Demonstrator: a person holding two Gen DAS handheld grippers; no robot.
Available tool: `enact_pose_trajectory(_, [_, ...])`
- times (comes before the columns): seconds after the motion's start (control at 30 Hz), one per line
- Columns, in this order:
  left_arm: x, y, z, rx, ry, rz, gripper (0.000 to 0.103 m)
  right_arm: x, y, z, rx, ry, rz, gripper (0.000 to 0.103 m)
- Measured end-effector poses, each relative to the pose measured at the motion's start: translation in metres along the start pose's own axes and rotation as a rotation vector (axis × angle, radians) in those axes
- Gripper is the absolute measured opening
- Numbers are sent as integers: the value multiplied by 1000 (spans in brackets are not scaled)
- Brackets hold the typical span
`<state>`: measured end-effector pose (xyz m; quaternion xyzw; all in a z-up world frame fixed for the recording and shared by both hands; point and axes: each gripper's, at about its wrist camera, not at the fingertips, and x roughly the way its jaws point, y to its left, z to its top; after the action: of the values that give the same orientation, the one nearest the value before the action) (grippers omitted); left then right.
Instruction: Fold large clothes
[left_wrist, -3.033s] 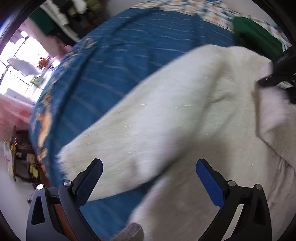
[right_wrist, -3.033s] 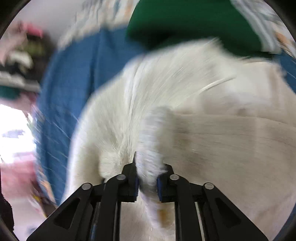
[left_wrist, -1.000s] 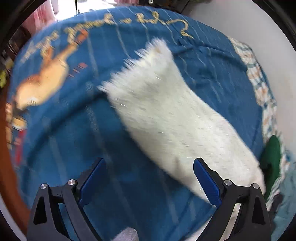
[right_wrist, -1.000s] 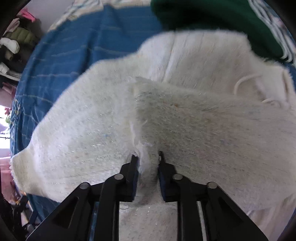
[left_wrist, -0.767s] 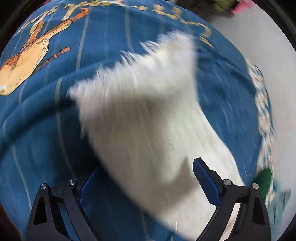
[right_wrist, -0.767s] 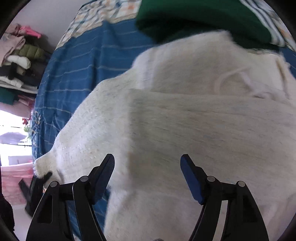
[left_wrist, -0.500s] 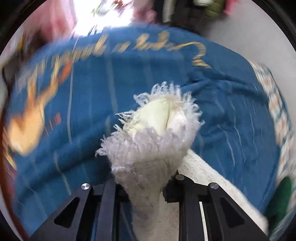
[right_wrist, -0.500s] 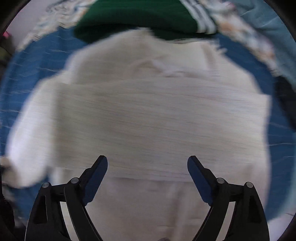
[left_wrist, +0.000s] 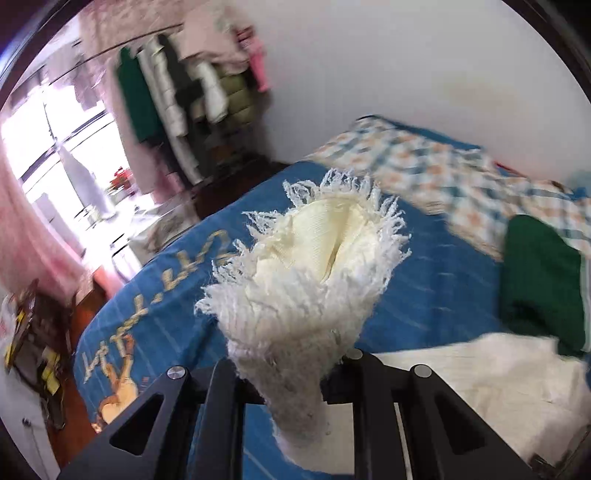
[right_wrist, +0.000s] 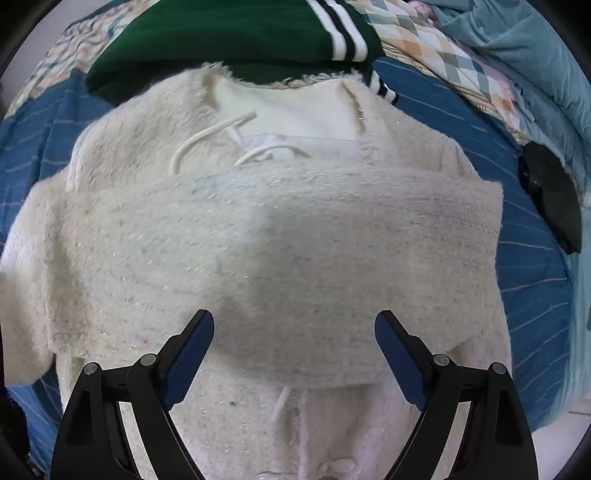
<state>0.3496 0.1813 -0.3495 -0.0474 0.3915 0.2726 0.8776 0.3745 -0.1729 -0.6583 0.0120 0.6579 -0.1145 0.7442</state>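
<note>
The left gripper pinches the fringed sleeve cuff lifted over the blue bedspread, the cream sweater body to its right (right gripper spread, hovering there).

Bed under me: blue spread with gold lettering. Far side, plain white wall. Far left, bright window with pink curtain; clothes rack beside it.
</note>
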Motion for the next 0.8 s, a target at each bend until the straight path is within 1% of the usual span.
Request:
enact_pose_trajectory(0.07, [-20, -26, -2, 29, -11, -59, 12, -2, -14, 2, 9, -8, 20, 90])
enact_pose_trajectory(0.13, [-31, -54, -8, 61, -4, -121, 12, -5, -39, 2, 34, -11, 34, 90])
enact_pose_trajectory(0.2, [-50, -91, -21, 88, 17, -206, 12, -5, -73, 0, 77, 2, 55, 90])
enact_pose_trajectory(0.27, [-63, -135, -37, 124, 53, -293, 12, -5, -103, -3, 116, 15, 67, 90])
enact_pose_trajectory(0.3, [-69, -151, -45, 139, 74, -328, 12, -4, -127, -7, 146, 27, 72, 90])
enact_pose_trajectory(0.37, [-83, -202, -68, 174, 127, -412, 12, -1, -162, -14, 188, 43, 70, 90])
enact_pose_trajectory(0.47, [-95, -264, -103, 226, 196, -509, 12, 3, -212, -28, 238, 60, 50, 90])
enact_pose_trajectory(0.5, [-99, -282, -110, 242, 215, -527, 12, 3, -228, -35, 254, 67, 49, 90])
enact_pose_trajectory(0.53, [-101, -304, -124, 267, 239, -553, 12, 4, -240, -40, 266, 73, 48, 90])
enact_pose_trajectory(0.6, [-101, -338, -149, 324, 277, -577, 12, 6, -266, -50, 292, 93, 43, 90])
enact_pose_trajectory(0.63, [-101, -348, -156, 339, 292, -584, 13, 8, -276, -53, 302, 99, 48, 90])
enact_pose_trajectory(0.67, [-96, -363, -170, 365, 330, -575, 17, 9, -286, -57, 313, 108, 57, 90])
enact_pose_trajectory(0.73, [-87, -378, -192, 391, 407, -559, 19, 9, -300, -63, 326, 120, 88, 90])
enact_pose_trajectory(0.77, [-82, -383, -199, 403, 431, -550, 26, 10, -307, -64, 330, 120, 114, 90])
enact_pose_trajectory(0.8, [-79, -388, -206, 422, 445, -530, 32, 11, -314, -63, 335, 120, 141, 90])
